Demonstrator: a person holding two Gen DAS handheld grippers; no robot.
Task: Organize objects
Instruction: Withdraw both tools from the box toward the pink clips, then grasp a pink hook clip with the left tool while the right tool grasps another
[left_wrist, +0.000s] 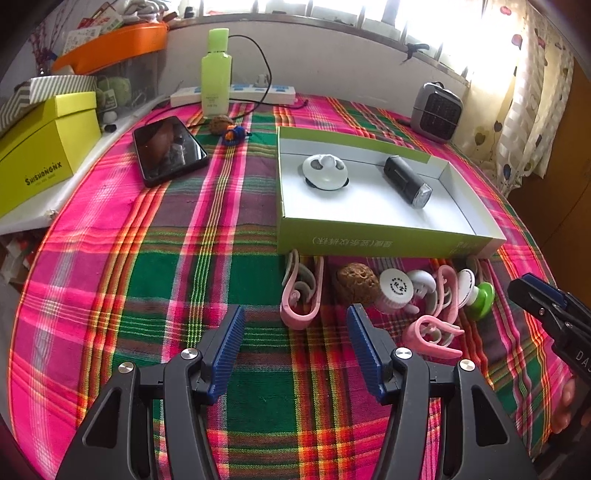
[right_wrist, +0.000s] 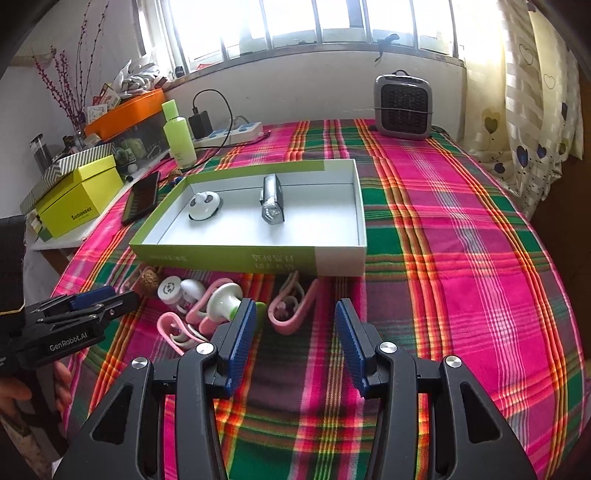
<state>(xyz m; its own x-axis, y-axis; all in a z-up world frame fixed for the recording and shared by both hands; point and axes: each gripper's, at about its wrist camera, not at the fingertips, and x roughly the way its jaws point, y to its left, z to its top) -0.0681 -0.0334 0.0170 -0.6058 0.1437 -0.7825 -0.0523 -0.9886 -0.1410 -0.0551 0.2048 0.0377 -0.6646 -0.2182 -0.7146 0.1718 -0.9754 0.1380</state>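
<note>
A shallow green-and-white box (left_wrist: 369, 242) (right_wrist: 236, 254) lies on the plaid cloth. It holds a white round gadget (left_wrist: 325, 171) (right_wrist: 204, 206) and a black flashlight (left_wrist: 408, 181) (right_wrist: 272, 199). In front of the box lie pink clips (left_wrist: 301, 295) (right_wrist: 291, 306), a walnut (left_wrist: 357, 282), a white cap (left_wrist: 395, 290) (right_wrist: 170, 290) and a white-green knob (left_wrist: 480, 295) (right_wrist: 221, 301). My left gripper (left_wrist: 295, 330) is open and empty, just short of the leftmost pink clip. My right gripper (right_wrist: 295, 328) is open and empty, close to the rightmost pink clip.
A phone (left_wrist: 168, 149), a green bottle (left_wrist: 216, 74), a power strip (left_wrist: 236, 94) and a yellow box (left_wrist: 40, 147) are at the back left. A small grey heater (right_wrist: 402, 105) stands at the back right. The plaid cloth (right_wrist: 461, 240) covers the table.
</note>
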